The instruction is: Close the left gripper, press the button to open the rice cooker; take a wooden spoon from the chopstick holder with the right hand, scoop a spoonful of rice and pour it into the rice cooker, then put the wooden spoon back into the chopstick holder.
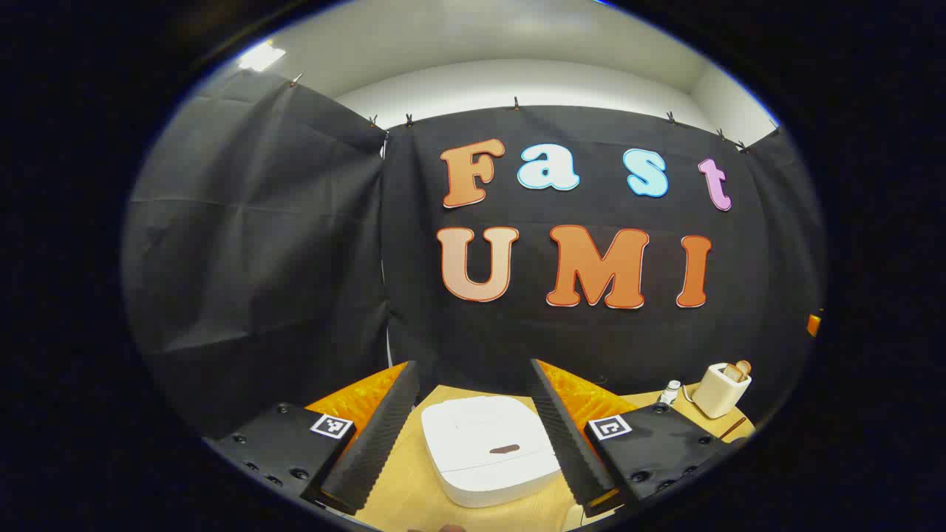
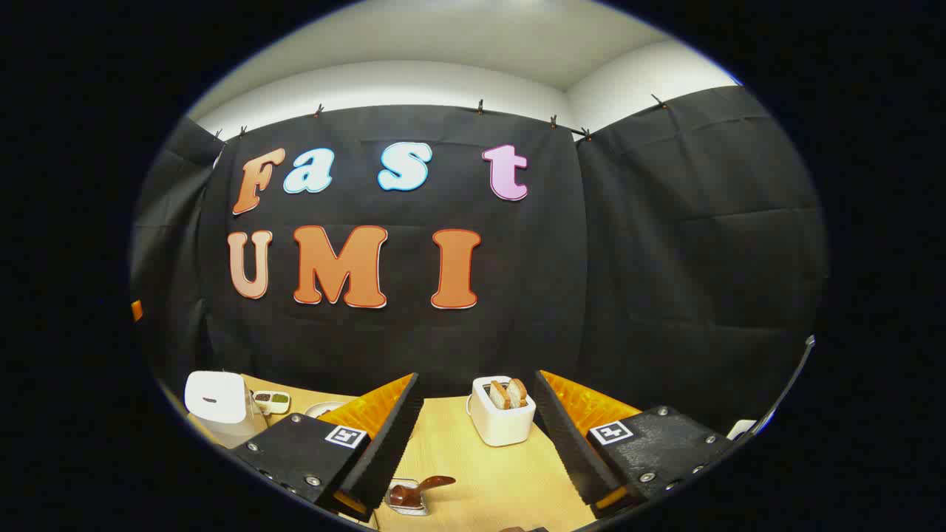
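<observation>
Left gripper view looks down over the wooden table [image 1: 414,502], where the white rice cooker [image 1: 488,451] sits lid down between the spread fingers of the left gripper [image 1: 473,436]. I'd bring them together first, then press the dark button [image 1: 505,448]. The right gripper [image 2: 473,436] also gapes.

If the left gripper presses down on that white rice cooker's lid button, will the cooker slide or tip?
The rice cooker looks low, wide and flat-topped, so tipping seems unlikely. Its smooth body sits on a smooth wooden table, so an off-vertical push might slide it. The dark button lies near the front edge, so pressing straight down seems safest.
</observation>
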`<state>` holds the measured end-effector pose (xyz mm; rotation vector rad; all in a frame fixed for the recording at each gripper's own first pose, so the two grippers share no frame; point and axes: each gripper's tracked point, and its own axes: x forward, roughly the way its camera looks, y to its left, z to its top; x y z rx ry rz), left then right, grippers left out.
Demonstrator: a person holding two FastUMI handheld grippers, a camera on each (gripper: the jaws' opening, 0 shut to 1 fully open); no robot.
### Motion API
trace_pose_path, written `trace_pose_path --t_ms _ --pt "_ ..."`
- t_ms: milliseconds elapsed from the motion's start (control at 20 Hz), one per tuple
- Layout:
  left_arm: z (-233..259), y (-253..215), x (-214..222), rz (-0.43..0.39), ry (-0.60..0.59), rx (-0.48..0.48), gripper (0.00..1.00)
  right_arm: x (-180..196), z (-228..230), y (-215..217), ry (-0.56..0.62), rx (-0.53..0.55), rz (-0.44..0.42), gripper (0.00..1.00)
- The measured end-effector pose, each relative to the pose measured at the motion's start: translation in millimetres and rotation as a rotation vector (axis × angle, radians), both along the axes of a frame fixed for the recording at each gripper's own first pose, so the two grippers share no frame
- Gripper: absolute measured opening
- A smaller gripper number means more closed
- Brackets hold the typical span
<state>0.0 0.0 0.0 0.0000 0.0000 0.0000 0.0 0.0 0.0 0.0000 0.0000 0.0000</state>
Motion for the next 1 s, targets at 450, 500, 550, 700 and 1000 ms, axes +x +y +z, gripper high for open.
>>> trace_pose_path --t_ms 450,500,550,700,1000 --pt "2 -5 -5 -0.006 -0.003 0.018 1.00 -5 -6 -14 0.004 -0.019 -0.022 0.99" --pt "1 -6 -6 -0.007 0.000 0.015 1.00 -5 -5 -14 0.003 -0.020 -0.021 0.94" --pt "0 -6 -6 -0.010 0.004 0.012 1.00 -6 -5 -15 0.003 -0.019 -0.020 0.94" --pt "-3 -4 -7 -0.014 0.013 0.011 1.00 -6 -7 -14 0.005 -0.017 -0.021 0.99" --pt "-8 -4 -8 -0.026 0.029 0.011 1.00 -6 -9 -11 0.005 -0.027 -0.017 0.95"
